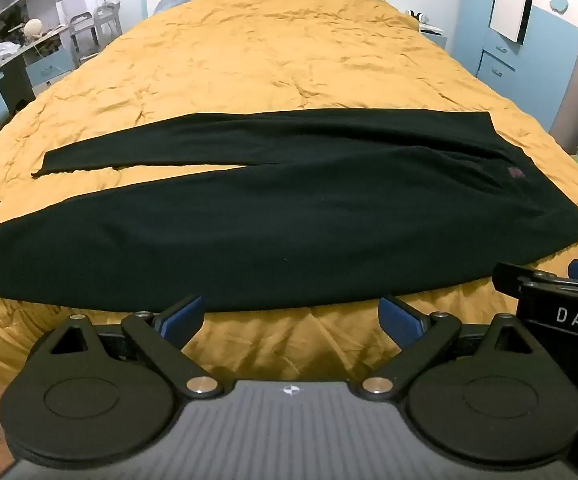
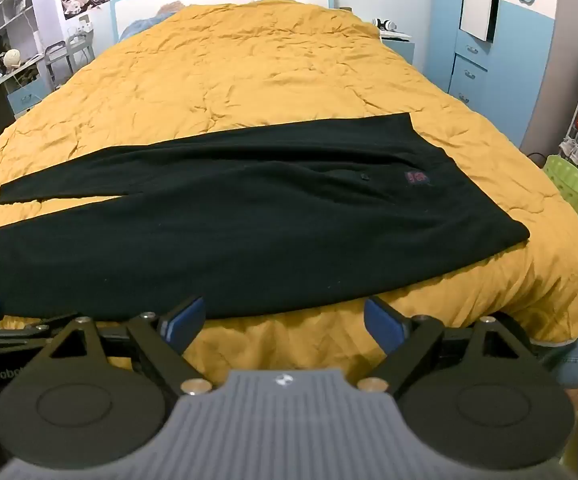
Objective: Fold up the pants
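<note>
Two tongs hang side by side just off the near edge of a bed covered with a wrinkled mustard-yellow quilt. Left tongs: jaws spread wide, blue pads facing each other, nothing between them; their tips sit over the quilt's near edge, just short of the garment's hem. Centre: black pants lie flat and unfolded across the bed's near half, parallel to its near edge. The two legs extend toward the bed's left edge, the nearer leg reaching out of the left wrist view, the farther leg ending short of that edge with a narrow wedge of quilt between them. The waist lies toward the bed's right edge, marked by a small red label. Right tongs: jaws likewise spread wide and empty, tips over the quilt's near edge, close to the pants but not touching them. Far right, beyond the bed: a green basket on the floor.
</note>
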